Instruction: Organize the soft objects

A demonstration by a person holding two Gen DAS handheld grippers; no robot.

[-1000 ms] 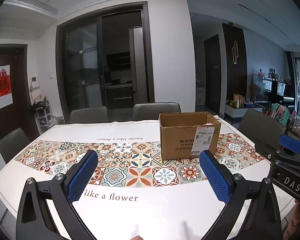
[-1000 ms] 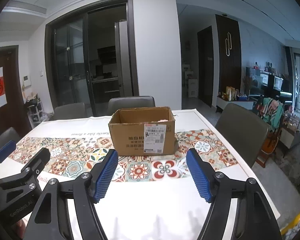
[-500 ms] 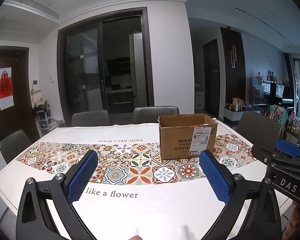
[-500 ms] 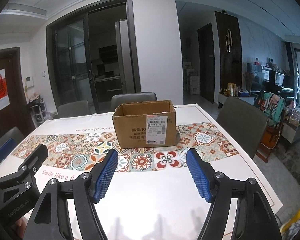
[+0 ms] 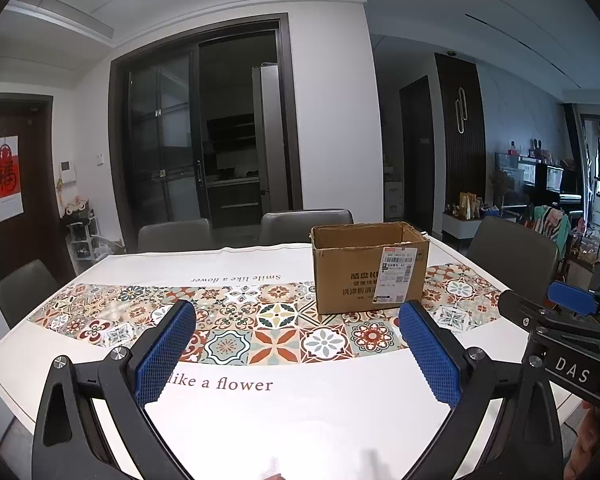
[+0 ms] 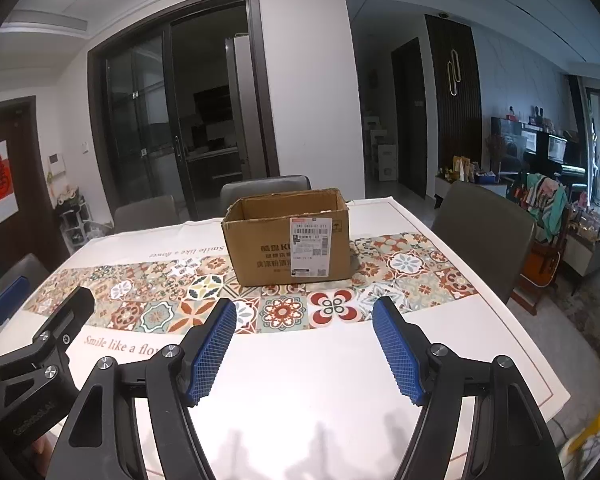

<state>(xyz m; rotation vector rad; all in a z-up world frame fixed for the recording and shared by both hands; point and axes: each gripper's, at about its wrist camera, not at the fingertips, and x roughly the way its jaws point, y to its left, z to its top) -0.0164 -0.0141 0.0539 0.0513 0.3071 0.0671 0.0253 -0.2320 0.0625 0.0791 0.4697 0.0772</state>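
An open brown cardboard box (image 5: 370, 266) with a white shipping label stands on the patterned strip of the table, right of centre; it also shows in the right wrist view (image 6: 286, 236). Its inside is mostly hidden; only a pale sliver shows at the rim. No loose soft object is in view. My left gripper (image 5: 298, 348) is open and empty, held above the table's near side. My right gripper (image 6: 304, 350) is open and empty too, to the right of the left one and nearer the box.
The table (image 5: 260, 412) has a white cloth with a tiled floral band and printed words. Grey chairs stand at the far side (image 5: 306, 226), left (image 5: 24, 292) and right (image 6: 484, 236). The right gripper's body shows at the left view's right edge (image 5: 560, 332).
Both grippers have tilted up and drawn back a little, so the box sits lower and smaller in both views. Both stay open and empty.
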